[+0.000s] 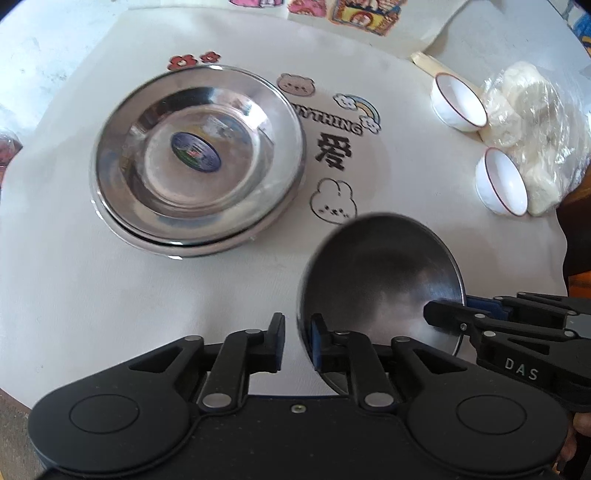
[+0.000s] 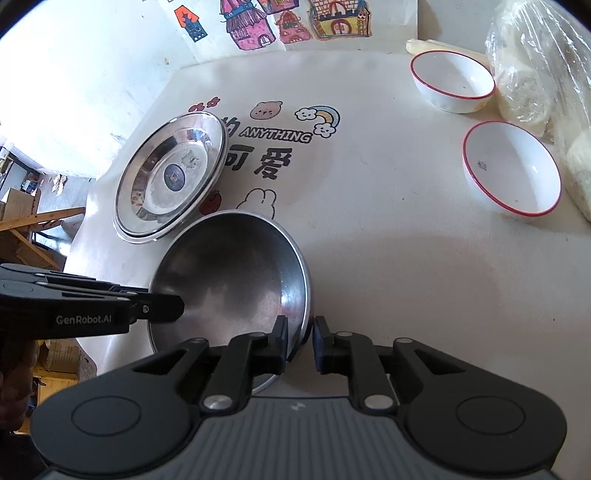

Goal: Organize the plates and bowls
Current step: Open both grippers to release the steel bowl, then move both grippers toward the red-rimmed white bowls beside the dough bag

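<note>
A steel bowl (image 2: 229, 280) sits just beside the stacked plates (image 2: 171, 177), both claws (image 1: 297, 341) (image 2: 300, 343) straddling opposite rims, slightly released. Light, rigid, slippery; its thin rim looks the surest hold.

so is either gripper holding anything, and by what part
Nothing looks gripped: the left gripper and right gripper each straddle the rim of the steel bowl, opposite sides, pads just off it.

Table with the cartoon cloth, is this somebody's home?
Probably a home dining table: a cartoon cloth, steel plates, white bowls, bagged food, and drawings on the wall.
</note>
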A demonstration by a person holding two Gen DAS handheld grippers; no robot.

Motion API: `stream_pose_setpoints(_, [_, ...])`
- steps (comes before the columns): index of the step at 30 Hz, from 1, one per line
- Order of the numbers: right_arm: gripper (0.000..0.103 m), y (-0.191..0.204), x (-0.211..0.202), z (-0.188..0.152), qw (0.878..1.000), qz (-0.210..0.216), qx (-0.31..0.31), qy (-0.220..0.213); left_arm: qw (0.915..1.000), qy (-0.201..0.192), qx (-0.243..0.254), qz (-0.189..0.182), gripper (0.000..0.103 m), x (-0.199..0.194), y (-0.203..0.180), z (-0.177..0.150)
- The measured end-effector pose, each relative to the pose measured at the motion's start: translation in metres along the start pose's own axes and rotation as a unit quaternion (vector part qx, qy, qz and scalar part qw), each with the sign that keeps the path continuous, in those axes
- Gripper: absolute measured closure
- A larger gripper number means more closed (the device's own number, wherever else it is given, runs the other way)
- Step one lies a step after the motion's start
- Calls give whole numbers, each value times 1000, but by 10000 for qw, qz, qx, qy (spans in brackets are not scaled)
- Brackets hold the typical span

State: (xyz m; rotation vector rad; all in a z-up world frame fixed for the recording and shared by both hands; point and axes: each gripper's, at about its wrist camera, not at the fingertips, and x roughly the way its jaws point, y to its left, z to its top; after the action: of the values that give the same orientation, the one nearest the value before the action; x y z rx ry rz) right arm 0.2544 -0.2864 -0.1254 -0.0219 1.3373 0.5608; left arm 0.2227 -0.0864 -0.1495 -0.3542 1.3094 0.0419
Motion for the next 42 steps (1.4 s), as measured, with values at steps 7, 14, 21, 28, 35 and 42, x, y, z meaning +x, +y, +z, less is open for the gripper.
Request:
stream_pose_setpoints(7, [69,-5,-10,3,9997,-98,106,-213,9999,-137,54,-14,62,-22,11,-1])
stream_pose_setpoints(14, [37,-9,-47,-2,9962,-129,33,-865,9890,-1397,489,-2,26,-82,11,-4])
stream_pose_setpoints(21, [0,3,-98,19,9835,-244,-277,-1771,9623,-2671,492,-109,1,-127,0,8])
stream_pose_setpoints(28, [0,15,-133,30,9638,-478,-659,-2539,9301,-3552,837,403,1,-157,-32,19])
stream_pose_setpoints(35, [0,13,-167,32,9494,-354,-467,-3085,8915,-4210,1446,835,1,-182,-66,32])
stream_pose_setpoints(42, [0,3,-167,30,9541,-512,-168,-2945,9009,-4048,1431,640,1,-173,-85,44])
